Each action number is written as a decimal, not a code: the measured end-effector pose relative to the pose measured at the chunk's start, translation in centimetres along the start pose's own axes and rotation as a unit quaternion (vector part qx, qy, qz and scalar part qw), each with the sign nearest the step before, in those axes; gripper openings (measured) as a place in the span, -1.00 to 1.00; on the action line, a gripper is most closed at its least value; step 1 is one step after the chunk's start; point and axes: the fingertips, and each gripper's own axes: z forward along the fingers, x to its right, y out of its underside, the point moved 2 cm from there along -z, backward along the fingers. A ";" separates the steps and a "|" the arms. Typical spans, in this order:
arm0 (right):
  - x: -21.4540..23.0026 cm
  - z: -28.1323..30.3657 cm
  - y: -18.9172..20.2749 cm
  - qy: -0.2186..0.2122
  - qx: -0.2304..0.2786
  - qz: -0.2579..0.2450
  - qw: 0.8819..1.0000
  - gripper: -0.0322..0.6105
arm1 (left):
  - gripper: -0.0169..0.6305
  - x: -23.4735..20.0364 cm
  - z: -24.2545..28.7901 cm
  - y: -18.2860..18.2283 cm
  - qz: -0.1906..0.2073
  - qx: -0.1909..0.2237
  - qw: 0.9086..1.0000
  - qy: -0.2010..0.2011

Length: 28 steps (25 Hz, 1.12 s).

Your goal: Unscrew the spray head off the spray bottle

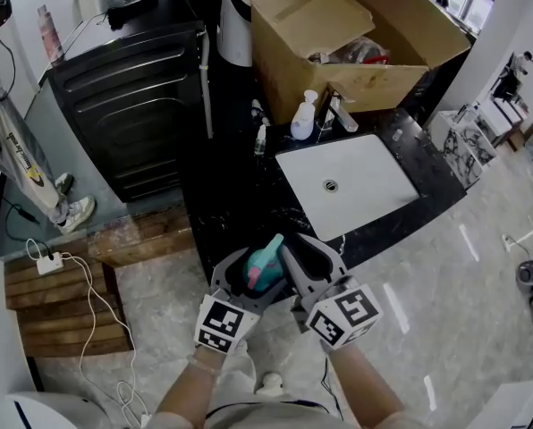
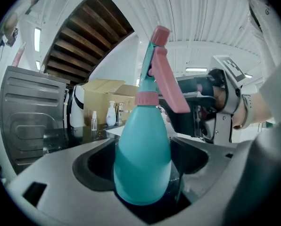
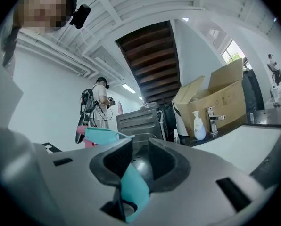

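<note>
The spray bottle (image 2: 143,154) was held at the lower centre of the head view, just short of the counter (image 1: 240,213), its teal body pinched in the left claw (image 2: 141,171). The right claw (image 3: 140,166) was pressed onto the spray head (image 2: 151,67). Likely risks: the smooth round body could spin with the head, or the narrow hold could slip and squeeze the pink trigger (image 2: 171,88).

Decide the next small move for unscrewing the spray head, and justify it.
Probably twist the right claw about the spray bottle's neck to begin loosening. The left claw clamps the teal body, the right claw grips a teal part of the spray head, and the pink collar looks fully seated.
</note>
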 end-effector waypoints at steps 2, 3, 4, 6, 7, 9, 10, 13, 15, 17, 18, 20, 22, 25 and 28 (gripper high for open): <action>0.2 0.4 0.0 -0.002 -0.003 0.003 1.000 -0.57 | 0.18 0.0 0.0 0.0 -0.002 0.000 1.000 -0.002; 0.3 0.4 -0.1 -0.002 -0.003 0.004 1.000 -0.57 | 0.18 0.0 0.0 0.1 -0.002 0.000 1.000 -0.004; 0.3 0.4 -0.2 -0.001 -0.001 0.004 1.000 -0.57 | 0.18 0.1 0.0 0.1 -0.002 0.000 1.000 -0.005; 0.2 -0.2 -0.6 0.000 0.012 0.008 1.000 -0.56 | 0.18 0.1 0.0 0.2 -0.003 -0.001 1.000 -0.006; 0.0 -0.6 -0.9 -0.003 0.021 0.011 1.000 -0.56 | 0.18 0.1 0.0 0.2 -0.003 0.000 1.000 -0.006; -0.9 -1.6 -1.6 -0.021 0.042 0.012 0.999 -0.53 | 0.18 0.0 0.0 0.2 -0.003 0.000 1.000 -0.008; -1.6 -2.1 -1.9 -0.035 0.051 0.008 0.998 -0.51 | 0.18 0.0 0.0 0.2 -0.004 0.000 1.000 -0.009; -4.2 -3.4 -1.9 -0.075 0.058 -0.028 0.995 -0.46 | 0.18 0.1 0.0 0.3 -0.005 -0.001 1.000 -0.011; -5.6 -3.4 -1.4 -0.084 0.048 -0.064 0.993 -0.33 | 0.18 0.1 0.0 0.3 -0.005 -0.002 1.000 -0.013; -6.5 -2.9 -1.0 -0.086 0.035 -0.093 0.991 -0.24 | 0.18 0.0 -0.1 0.3 -0.005 -0.002 1.000 -0.017; -6.8 -2.5 -0.7 -0.084 0.027 -0.100 0.991 -0.19 | 0.18 0.1 -0.1 0.3 -0.005 -0.002 1.000 -0.018; -7.1 -1.8 -0.6 -0.074 0.014 -0.104 0.992 -0.09 | 0.18 0.1 -0.1 0.3 -0.003 -0.003 1.000 -0.019; -6.9 -1.2 -0.7 -0.054 0.010 -0.102 0.993 -0.01 | 0.18 0.1 -0.2 0.3 -0.001 -0.004 1.000 -0.019; -6.6 -0.6 -0.6 -0.024 0.002 -0.106 0.994 0.03 | 0.18 0.2 -0.1 0.4 0.002 -0.009 1.000 -0.018; -6.4 -0.3 -0.1 -0.005 -0.009 -0.115 0.993 0.03 | 0.18 0.1 -0.1 0.5 0.003 -0.012 1.000 -0.017</action>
